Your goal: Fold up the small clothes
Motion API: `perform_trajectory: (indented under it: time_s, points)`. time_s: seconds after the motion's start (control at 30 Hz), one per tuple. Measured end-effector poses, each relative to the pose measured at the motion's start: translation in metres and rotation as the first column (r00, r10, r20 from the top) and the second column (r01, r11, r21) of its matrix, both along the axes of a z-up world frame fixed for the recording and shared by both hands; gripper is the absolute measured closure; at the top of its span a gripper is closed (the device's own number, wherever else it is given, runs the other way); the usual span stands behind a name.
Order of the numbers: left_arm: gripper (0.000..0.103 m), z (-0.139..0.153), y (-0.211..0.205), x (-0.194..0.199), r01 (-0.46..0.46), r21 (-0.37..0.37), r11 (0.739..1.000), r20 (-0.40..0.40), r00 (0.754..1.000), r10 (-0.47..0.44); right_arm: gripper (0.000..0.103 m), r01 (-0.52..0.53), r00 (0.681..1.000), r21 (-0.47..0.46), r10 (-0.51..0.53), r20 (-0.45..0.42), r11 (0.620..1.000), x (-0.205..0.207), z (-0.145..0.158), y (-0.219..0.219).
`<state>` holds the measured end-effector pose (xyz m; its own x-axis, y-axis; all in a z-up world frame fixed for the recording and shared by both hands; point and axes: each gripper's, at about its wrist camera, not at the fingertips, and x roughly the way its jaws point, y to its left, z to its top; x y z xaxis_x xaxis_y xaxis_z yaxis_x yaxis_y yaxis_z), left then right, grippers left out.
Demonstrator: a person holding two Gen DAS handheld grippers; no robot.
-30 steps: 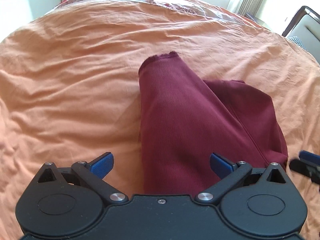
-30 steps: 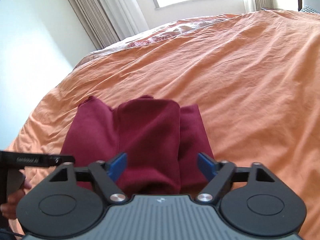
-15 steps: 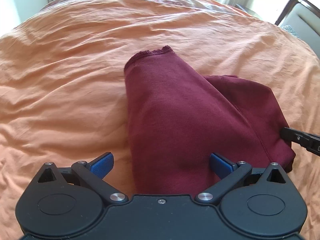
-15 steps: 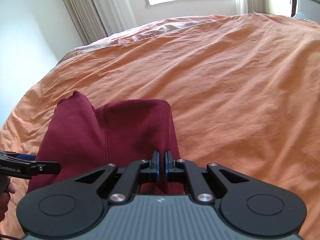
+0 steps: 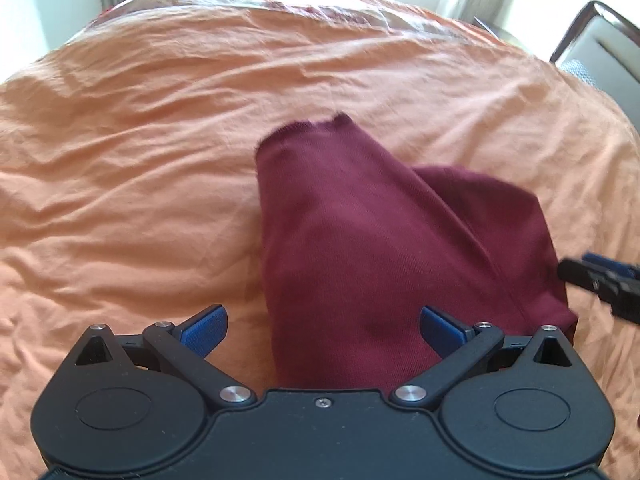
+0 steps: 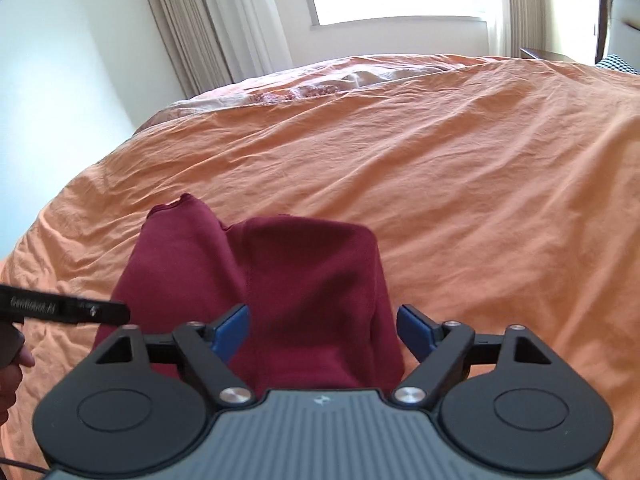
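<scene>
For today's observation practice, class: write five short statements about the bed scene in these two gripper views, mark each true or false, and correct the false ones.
1. The dark red garment lies on an orange bedsheet. True.
2. The right gripper is clamped shut on the cloth. False: its blue pads stand apart and are opening, cloth between them unpinched.
3. The left gripper has its jaws spread, with the garment running between them. True.
4. The garment is spread out flat in one layer. False: parts of it are folded over each other.
5. A window with curtains stands beyond the bed. True.
</scene>
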<state>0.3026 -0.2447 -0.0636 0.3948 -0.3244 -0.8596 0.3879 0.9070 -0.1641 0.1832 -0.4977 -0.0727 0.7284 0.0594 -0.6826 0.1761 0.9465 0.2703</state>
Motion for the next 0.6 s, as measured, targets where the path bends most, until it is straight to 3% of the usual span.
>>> perform_trajectory:
  time_s: [0.2, 0.27, 0.3, 0.4, 0.43, 0.6]
  points:
    - [0.001, 0.006, 0.011, 0.001, -0.048, -0.006, 0.999, 0.003, 0.999, 0.048, 0.011, -0.04, 0.999, 0.03, 0.041, -0.008, 0.999, -0.041, -0.009, 0.026]
    - [0.001, 0.006, 0.014, -0.001, -0.051, -0.001, 0.999, 0.004, 0.999, 0.051, 0.017, -0.093, 0.995, 0.02, 0.094, -0.038, 0.995, -0.05, -0.015, 0.035]
    - [0.001, 0.006, 0.015, -0.002, -0.052, -0.001, 0.999, 0.002, 0.999, 0.052, 0.025, -0.124, 0.991, 0.009, 0.124, -0.049, 0.992, -0.054, -0.017, 0.04]
    - [0.001, 0.002, 0.019, -0.008, -0.056, -0.004, 0.998, -0.014, 0.998, 0.056, 0.032, -0.2, 0.977, -0.027, 0.197, -0.078, 0.98, -0.058, -0.022, 0.056]
    - [0.001, 0.001, 0.019, -0.01, -0.055, -0.004, 0.998, -0.021, 0.998, 0.055, 0.039, -0.213, 0.975, -0.03, 0.21, -0.074, 0.977, -0.057, -0.023, 0.06]
    - [0.001, -0.004, 0.024, -0.022, -0.036, 0.015, 0.999, -0.036, 0.999, 0.037, 0.05, -0.234, 0.97, -0.057, 0.229, -0.077, 0.971, -0.048, -0.028, 0.076]
